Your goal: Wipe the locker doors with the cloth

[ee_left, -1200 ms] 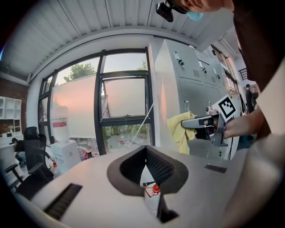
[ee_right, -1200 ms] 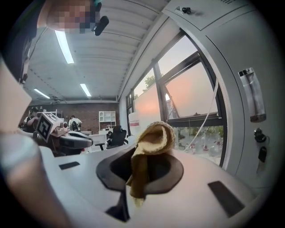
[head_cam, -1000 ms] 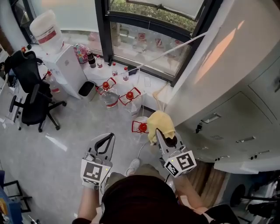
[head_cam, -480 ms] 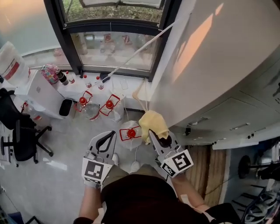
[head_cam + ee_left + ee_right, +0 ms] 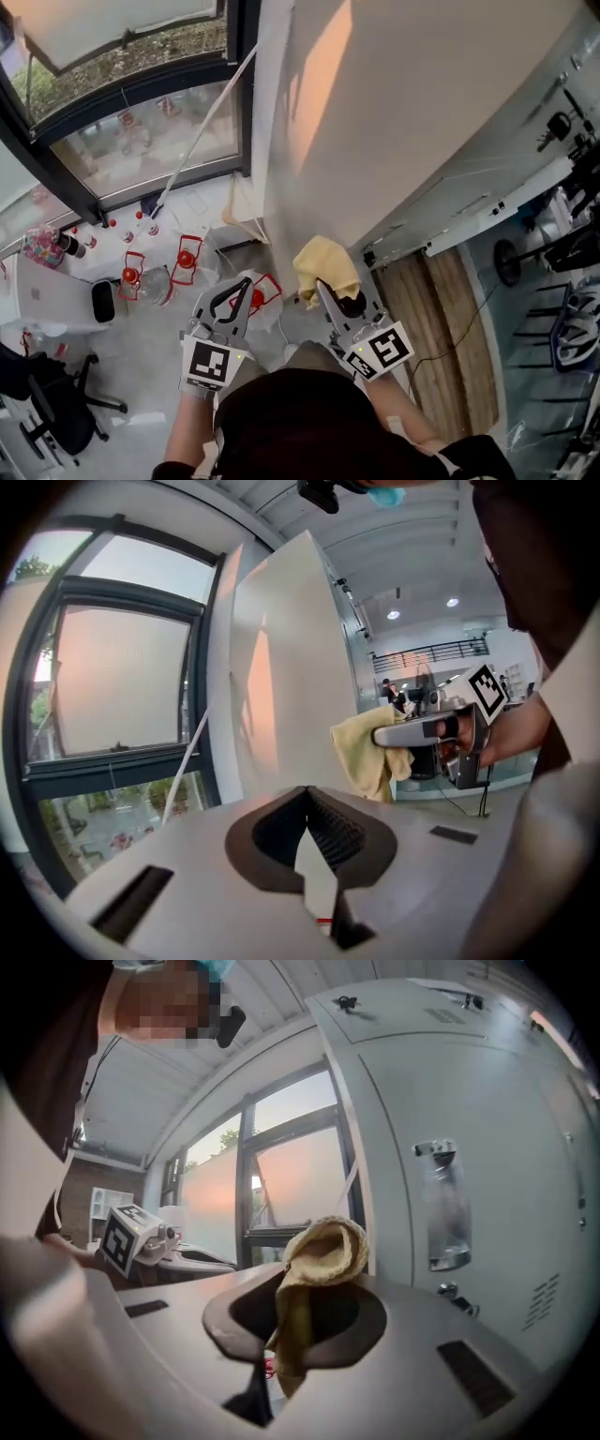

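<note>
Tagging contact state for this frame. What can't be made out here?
- Cloth-to-locker contact: in the head view the cloth overlaps the edge of the locker, and the right gripper view gives no depth.
- Tips of the right gripper: buried in the cloth in both views.
- Locker doors: steeply foreshortened in the head view; lower part cut off behind the gripper body in the right gripper view.
- Dirt on them: too fine to see.

Head view looks down; gripper views share locker [image 5: 469, 1166].
</note>
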Demonstrator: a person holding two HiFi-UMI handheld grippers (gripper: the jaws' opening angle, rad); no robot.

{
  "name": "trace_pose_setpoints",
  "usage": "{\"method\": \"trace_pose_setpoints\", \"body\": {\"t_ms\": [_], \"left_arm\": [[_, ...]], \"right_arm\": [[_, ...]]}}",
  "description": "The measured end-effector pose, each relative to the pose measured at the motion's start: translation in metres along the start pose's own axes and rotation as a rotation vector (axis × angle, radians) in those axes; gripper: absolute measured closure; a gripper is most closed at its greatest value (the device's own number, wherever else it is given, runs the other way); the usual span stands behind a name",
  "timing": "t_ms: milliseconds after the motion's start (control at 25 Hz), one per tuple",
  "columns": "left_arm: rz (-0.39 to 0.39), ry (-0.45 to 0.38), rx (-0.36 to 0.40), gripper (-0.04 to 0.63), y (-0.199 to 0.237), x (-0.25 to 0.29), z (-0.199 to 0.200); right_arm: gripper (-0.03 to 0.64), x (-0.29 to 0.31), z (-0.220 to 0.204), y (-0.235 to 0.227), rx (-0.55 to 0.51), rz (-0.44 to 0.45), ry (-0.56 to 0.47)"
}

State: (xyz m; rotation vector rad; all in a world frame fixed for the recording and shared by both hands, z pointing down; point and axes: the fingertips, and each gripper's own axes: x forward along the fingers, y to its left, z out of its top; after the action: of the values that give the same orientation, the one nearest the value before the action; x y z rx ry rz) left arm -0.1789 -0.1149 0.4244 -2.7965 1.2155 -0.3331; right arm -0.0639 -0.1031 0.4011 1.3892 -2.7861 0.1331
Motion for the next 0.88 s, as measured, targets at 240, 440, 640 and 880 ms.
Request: {"method": "trace_pose_setpoints", "body": {"t_ms": [240, 440, 640, 880], "left_arm": [[-0.196, -0.030, 0.045, 0.587, -0.013, 0.026, 0.007], [-0.347, -0.058, 0.090, 0.586, -0.035, 0.041, 0.006], [-0.446, -0.084, 0.107, 0.586, -0.058, 0.054, 0.013], [-0.464, -0.094, 0.094, 0.588, -0.076, 0.067, 0.023]], "right_arm": [[0.565, -0.035, 0.006, -0.029, 0.021, -0.250, -0.043], [0.565, -0.077, 0.013, -0.046, 0.035, -0.460, -0.075], [0.565, -0.117, 0.023, -0.065, -0.003, -0.643, -0.050], [0.565, -0.156, 0.041, -0.101, -0.037, -0.756, -0.054]]}}
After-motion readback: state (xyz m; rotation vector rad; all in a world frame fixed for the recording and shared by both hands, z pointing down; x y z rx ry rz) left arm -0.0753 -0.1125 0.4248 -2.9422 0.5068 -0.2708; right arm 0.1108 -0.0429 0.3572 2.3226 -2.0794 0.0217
